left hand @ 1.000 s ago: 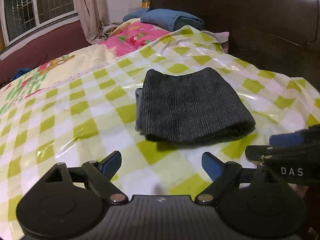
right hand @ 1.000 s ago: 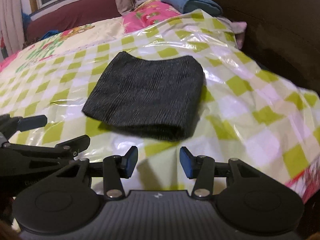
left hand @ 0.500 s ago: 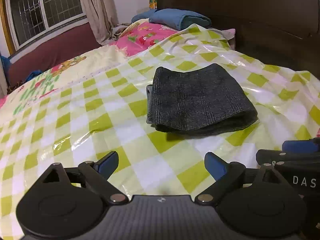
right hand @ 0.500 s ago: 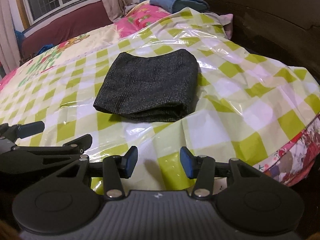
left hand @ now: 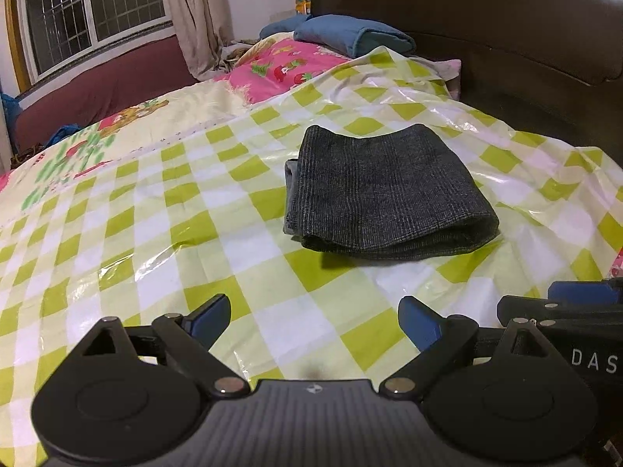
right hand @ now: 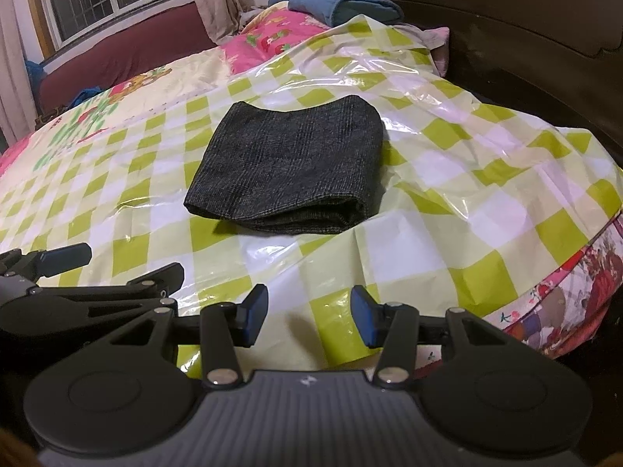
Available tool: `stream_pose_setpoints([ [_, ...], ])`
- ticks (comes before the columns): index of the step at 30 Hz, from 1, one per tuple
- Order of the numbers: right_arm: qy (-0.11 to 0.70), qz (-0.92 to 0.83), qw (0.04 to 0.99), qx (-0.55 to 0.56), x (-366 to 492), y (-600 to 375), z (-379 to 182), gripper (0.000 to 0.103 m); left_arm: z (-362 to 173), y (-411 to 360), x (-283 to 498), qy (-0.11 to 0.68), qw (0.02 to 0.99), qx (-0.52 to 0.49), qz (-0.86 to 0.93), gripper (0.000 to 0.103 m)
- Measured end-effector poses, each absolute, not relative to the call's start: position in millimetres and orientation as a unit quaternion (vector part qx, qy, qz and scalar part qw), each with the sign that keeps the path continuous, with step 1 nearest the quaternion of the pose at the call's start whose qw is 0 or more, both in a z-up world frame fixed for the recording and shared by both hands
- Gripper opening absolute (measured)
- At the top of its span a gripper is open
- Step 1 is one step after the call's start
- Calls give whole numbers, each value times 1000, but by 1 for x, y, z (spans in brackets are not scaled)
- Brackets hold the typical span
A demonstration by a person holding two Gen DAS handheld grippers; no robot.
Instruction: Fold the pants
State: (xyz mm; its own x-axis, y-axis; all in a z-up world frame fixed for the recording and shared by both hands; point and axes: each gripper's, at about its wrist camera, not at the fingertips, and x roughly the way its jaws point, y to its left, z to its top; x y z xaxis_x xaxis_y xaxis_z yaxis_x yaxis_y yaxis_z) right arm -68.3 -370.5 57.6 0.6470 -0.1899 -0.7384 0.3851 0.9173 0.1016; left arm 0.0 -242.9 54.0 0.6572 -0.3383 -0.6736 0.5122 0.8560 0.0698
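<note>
Pants (left hand: 385, 194) lie as compact folded bundle mid checkered sheet (left hand: 218, 241), fold looks complete. My left gripper (left hand: 313, 321) spread wide, empty, short of bundle. Right gripper (right hand: 309, 313) likewise parted, nothing held, clear so bundle sits undisturbed.

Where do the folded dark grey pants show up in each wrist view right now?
Left wrist: folded dark grey woven pants, centre, slightly right, beyond the open left claw.
Right wrist: same pants, left of centre, beyond the open right claw.
Shared landmark: folded blue blanket at the bed's far end.
</note>
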Motion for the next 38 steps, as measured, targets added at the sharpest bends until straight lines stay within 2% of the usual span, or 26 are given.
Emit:
stream_pose_setpoints([
  [38,396,-184,891,125,-74,-378,57,50,60,-245,-8,334,897,123,-264,103],
])
